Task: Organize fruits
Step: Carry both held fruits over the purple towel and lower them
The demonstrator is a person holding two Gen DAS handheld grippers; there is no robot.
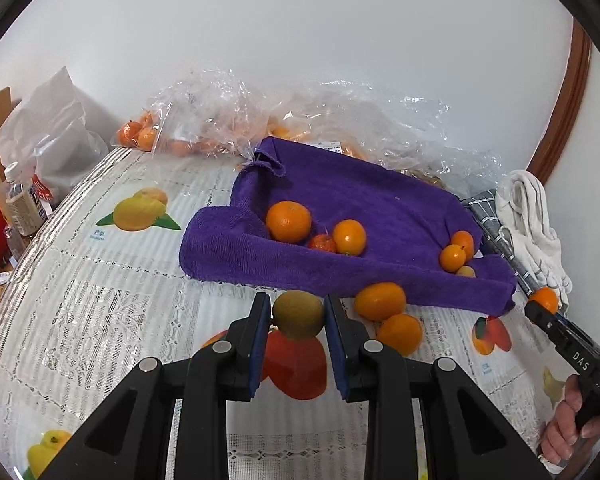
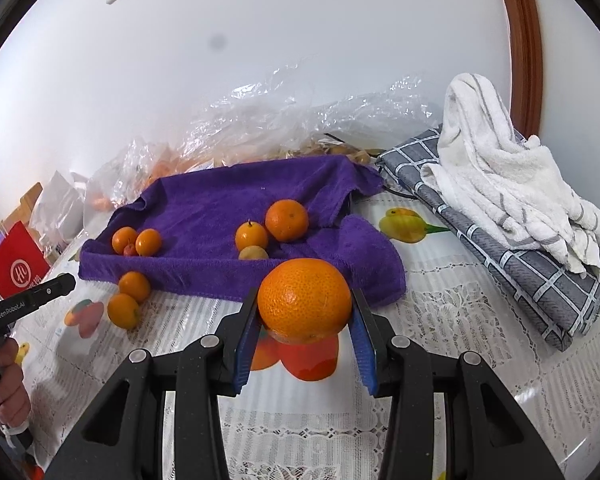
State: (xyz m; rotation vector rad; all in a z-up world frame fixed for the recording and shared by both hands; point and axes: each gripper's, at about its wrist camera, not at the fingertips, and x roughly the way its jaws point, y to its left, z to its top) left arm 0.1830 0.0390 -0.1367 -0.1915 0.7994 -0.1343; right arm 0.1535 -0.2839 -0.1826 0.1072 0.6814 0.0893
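Observation:
My left gripper (image 1: 298,312) is shut on a small green-brown fruit (image 1: 298,314), held just above the table in front of the purple towel (image 1: 360,208). My right gripper (image 2: 305,304) is shut on a large orange (image 2: 304,300), held near the towel's front edge (image 2: 220,200). Several oranges lie on the towel, among them a big one (image 1: 289,221) and a smaller one (image 1: 349,237). Two oranges (image 1: 380,301) (image 1: 400,333) lie on the table before the towel. The right gripper also shows at the right of the left wrist view (image 1: 542,306).
Clear plastic bags (image 1: 220,120) with more oranges lie behind the towel by the wall. A grey checked cloth (image 2: 520,264) with a white towel (image 2: 500,168) on it lies to the right. Bottles (image 1: 20,204) and a red box (image 2: 16,272) stand at the left. The lace tablecloth (image 1: 100,300) has fruit prints.

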